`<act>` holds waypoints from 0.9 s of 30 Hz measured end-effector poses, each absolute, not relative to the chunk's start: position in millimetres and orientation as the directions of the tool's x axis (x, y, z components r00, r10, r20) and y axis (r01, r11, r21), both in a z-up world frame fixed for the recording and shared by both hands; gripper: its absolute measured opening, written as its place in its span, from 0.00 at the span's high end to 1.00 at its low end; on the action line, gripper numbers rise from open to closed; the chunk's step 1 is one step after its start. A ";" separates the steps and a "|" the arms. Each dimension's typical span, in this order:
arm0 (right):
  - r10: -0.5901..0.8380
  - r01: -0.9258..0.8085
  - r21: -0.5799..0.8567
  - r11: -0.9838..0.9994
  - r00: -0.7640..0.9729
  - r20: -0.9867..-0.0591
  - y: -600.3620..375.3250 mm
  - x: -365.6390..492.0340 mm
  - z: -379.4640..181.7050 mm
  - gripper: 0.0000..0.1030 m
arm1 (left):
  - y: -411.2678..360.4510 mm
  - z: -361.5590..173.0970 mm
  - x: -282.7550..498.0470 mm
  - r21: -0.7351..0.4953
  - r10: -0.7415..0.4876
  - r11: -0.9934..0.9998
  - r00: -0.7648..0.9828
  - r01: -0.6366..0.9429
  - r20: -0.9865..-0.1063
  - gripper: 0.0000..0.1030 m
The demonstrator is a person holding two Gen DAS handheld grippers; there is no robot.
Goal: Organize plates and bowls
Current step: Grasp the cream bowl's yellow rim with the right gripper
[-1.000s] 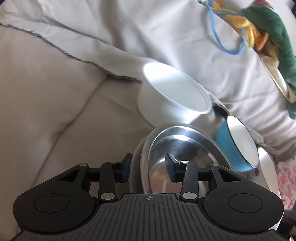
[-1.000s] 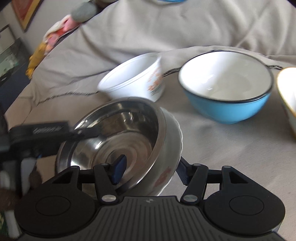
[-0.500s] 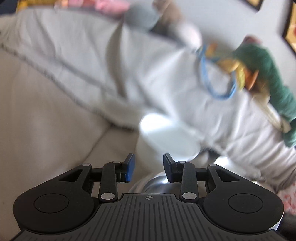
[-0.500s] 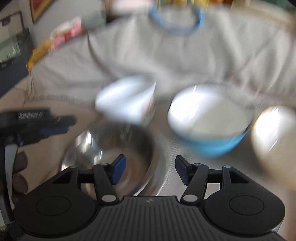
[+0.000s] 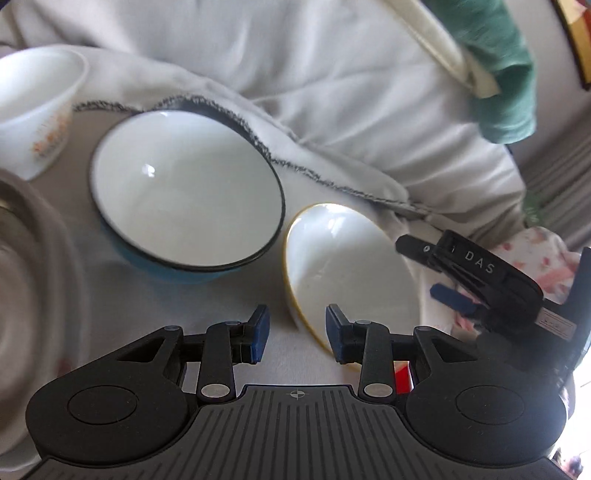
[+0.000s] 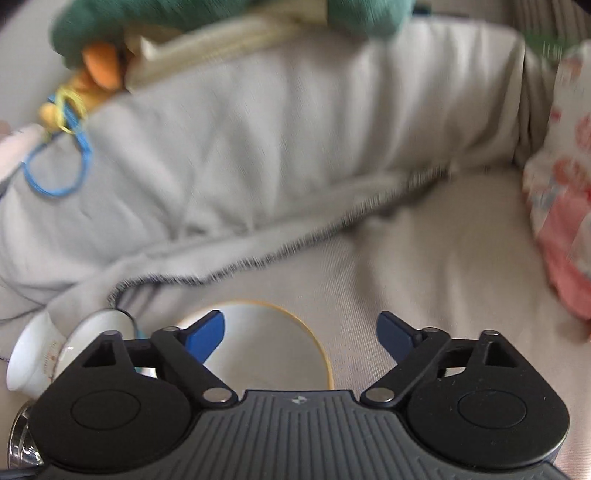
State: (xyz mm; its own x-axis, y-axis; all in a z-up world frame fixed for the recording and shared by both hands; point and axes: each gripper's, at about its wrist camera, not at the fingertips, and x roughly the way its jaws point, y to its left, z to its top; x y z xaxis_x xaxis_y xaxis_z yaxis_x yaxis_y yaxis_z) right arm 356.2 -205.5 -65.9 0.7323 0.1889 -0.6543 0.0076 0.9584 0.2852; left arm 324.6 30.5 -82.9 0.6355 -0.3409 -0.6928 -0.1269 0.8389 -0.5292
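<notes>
In the left wrist view a blue bowl with a white inside (image 5: 184,188) sits on the beige sofa seat. A white bowl with a yellow rim (image 5: 347,269) lies tilted to its right. A white bowl with an orange print (image 5: 33,110) stands at the far left. The steel bowl's stack (image 5: 33,266) shows blurred at the left edge. My left gripper (image 5: 297,334) is open and empty, just in front of the yellow-rimmed bowl's near edge. My right gripper (image 6: 299,332) is open wide and empty above the yellow-rimmed bowl (image 6: 266,350); it also shows in the left wrist view (image 5: 480,280).
A grey fringed blanket (image 5: 332,92) covers the sofa back behind the bowls. A green stuffed toy (image 6: 203,22) with a blue cord lies on top of it. A pink floral cushion (image 6: 565,221) stands at the right. Bare beige seat (image 6: 424,266) lies right of the yellow-rimmed bowl.
Both grippers have left the steel bowl stack and swung right. The left one now faces the blue and yellow-rimmed bowls. The right one has opened wider over the yellow-rimmed bowl.
</notes>
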 end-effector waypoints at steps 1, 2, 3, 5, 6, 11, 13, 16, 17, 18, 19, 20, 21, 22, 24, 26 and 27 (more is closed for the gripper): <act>0.203 0.003 0.291 0.957 0.713 -0.672 -206.9 360.4 -72.2 0.16 | 26.4 -85.9 329.7 -0.517 -0.326 0.845 0.636 -0.134 -0.699 0.64; 0.218 -0.005 0.298 0.955 0.694 -0.686 -206.0 365.4 -76.7 0.20 | 22.2 -88.1 334.8 -0.504 -0.314 0.853 0.636 -0.137 -0.705 0.64; 0.242 -0.026 0.304 0.952 0.671 -0.701 -202.2 369.7 -81.4 0.29 | 19.3 -90.8 340.1 -0.495 -0.308 0.858 0.632 -0.140 -0.711 0.64; 0.298 -0.095 0.305 0.947 0.611 -0.734 -194.6 379.3 -90.7 0.47 | 17.5 -95.8 343.8 -0.491 -0.310 0.860 0.625 -0.137 -0.716 0.65; 0.305 -0.115 0.295 0.949 0.585 -0.752 -191.0 382.0 -95.7 0.55 | 16.5 -97.5 344.5 -0.493 -0.314 0.860 0.625 -0.131 -0.714 0.67; 0.318 -0.113 0.311 0.944 0.566 -0.760 -195.9 376.0 -97.3 0.67 | 22.7 -100.1 337.3 -0.497 -0.329 0.860 0.620 -0.115 -0.712 0.70; 0.369 -0.115 0.371 0.921 0.558 -0.743 -201.0 367.0 -93.1 0.67 | 27.6 -98.9 327.5 -0.493 -0.344 0.866 0.609 -0.090 -0.715 0.70; 0.381 -0.130 0.378 0.917 0.568 -0.729 -199.2 343.1 -87.6 0.67 | 39.9 -95.8 301.2 -0.490 -0.372 0.870 0.589 -0.048 -0.718 0.70; 0.381 -0.140 0.371 0.918 0.570 -0.728 -196.5 334.0 -86.7 0.67 | 43.6 -95.2 291.2 -0.486 -0.376 0.873 0.584 -0.036 -0.719 0.70; 0.388 -0.153 0.371 0.916 0.569 -0.725 -193.5 324.4 -86.0 0.67 | 47.0 -94.4 282.0 -0.479 -0.378 0.877 0.578 -0.026 -0.723 0.70; 0.397 -0.168 0.372 0.913 0.571 -0.719 -189.9 314.7 -84.7 0.67 | 51.2 -94.0 271.7 -0.471 -0.377 0.882 0.572 -0.020 -0.729 0.70; 0.409 -0.189 0.371 0.909 0.572 -0.711 -185.3 304.0 -83.0 0.67 | 55.5 -94.5 262.0 -0.464 -0.373 0.885 0.566 -0.020 -0.735 0.70; 0.421 -0.214 0.367 0.905 0.572 -0.704 -179.7 293.5 -81.8 0.67 | 60.4 -94.8 252.5 -0.458 -0.367 0.889 0.562 -0.024 -0.741 0.70; 0.431 -0.239 0.360 0.902 0.570 -0.700 -173.2 283.6 -81.8 0.67 | 65.0 -94.6 242.6 -0.451 -0.361 0.892 0.559 -0.026 -0.747 0.70; 0.440 -0.275 0.343 0.898 0.558 -0.703 -160.3 266.9 -85.6 0.66 | 75.8 -92.3 223.7 -0.442 -0.351 0.896 0.558 -0.033 -0.752 0.70; 0.448 -0.299 0.335 0.893 0.541 -0.711 -149.4 255.1 -90.8 0.65 | 86.1 -89.0 210.1 -0.431 -0.331 0.901 0.562 -0.049 -0.758 0.70; 0.461 -0.309 0.344 0.887 0.525 -0.716 -144.5 251.1 -93.9 0.65 | 90.0 -87.7 205.8 -0.418 -0.314 0.906 0.567 -0.059 -0.761 0.70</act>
State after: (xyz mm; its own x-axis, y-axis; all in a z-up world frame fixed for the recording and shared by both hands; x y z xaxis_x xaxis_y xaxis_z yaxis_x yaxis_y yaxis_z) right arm 251.1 -144.5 -93.9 0.5249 0.4605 -0.7158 -0.3089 0.8867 0.3440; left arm 205.8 90.0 -87.7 0.5668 -0.3144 -0.7615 -0.0592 0.9064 -0.4183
